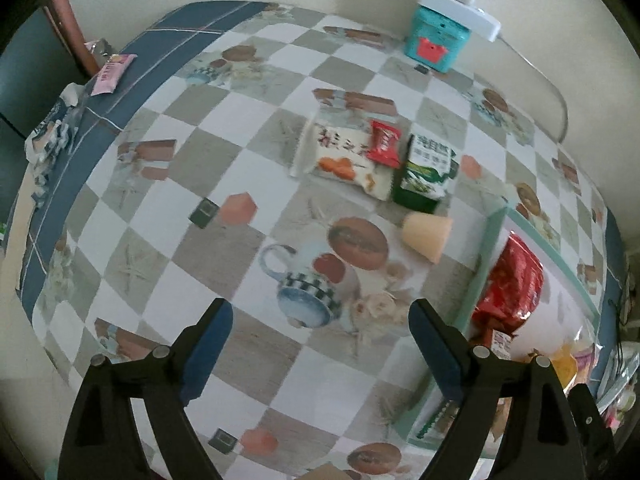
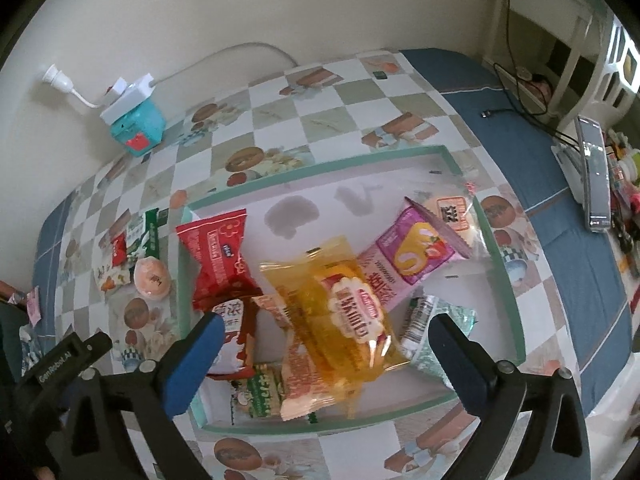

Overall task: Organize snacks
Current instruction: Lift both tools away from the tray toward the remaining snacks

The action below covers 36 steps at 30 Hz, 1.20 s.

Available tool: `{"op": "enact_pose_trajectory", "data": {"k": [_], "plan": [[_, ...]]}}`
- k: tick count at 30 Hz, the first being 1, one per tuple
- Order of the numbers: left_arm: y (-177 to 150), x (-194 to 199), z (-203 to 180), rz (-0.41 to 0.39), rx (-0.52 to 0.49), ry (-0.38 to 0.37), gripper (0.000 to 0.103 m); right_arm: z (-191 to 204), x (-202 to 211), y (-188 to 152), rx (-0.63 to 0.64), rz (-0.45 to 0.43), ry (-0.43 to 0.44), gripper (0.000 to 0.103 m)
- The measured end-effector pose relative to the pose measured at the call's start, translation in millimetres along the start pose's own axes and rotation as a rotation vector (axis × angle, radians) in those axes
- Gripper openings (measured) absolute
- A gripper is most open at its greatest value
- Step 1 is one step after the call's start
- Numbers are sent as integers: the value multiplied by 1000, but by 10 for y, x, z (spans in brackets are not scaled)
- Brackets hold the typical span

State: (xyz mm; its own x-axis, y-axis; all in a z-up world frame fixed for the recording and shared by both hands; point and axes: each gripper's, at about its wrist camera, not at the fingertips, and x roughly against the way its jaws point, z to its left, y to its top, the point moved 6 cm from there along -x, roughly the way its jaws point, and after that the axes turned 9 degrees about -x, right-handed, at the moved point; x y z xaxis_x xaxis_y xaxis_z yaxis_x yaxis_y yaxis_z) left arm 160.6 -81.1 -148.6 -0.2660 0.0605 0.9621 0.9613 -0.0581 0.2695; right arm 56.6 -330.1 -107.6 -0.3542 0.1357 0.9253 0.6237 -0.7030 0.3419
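My left gripper is open over the checked tablecloth with nothing between its fingers. Ahead of it lie loose snacks: a white packet, a small red packet on top of it, a green packet and a peach round snack. The green-rimmed tray is to its right. My right gripper stands open above the tray. Under it a yellow packet lies on the pile, free of the pads. A red packet, a pink packet and a mint packet lie around it.
A teal box with a white power strip on top stands at the wall. A pink sachet lies on the blue border at far left. Cables and a silver device sit past the table's right edge. The tray's far half is bare.
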Motion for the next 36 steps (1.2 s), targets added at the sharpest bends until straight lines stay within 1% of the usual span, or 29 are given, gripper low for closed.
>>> {"op": "enact_pose_trajectory", "data": {"k": [4, 9, 21, 27, 36], "plan": [[44, 39, 116, -15, 7, 15, 90, 123, -5, -44, 16, 4, 6, 103], [87, 20, 284, -8, 31, 24, 90, 304, -19, -119, 44, 13, 12, 103], [164, 28, 813, -9, 141, 21, 90, 859, -65, -382, 130, 35, 47, 103], [173, 36, 1011, -13, 164, 39, 91, 1084, -97, -505, 160, 45, 60, 103], [164, 4, 1237, -8, 211, 39, 91, 1383, -133, -594, 215, 30, 74, 103]]}}
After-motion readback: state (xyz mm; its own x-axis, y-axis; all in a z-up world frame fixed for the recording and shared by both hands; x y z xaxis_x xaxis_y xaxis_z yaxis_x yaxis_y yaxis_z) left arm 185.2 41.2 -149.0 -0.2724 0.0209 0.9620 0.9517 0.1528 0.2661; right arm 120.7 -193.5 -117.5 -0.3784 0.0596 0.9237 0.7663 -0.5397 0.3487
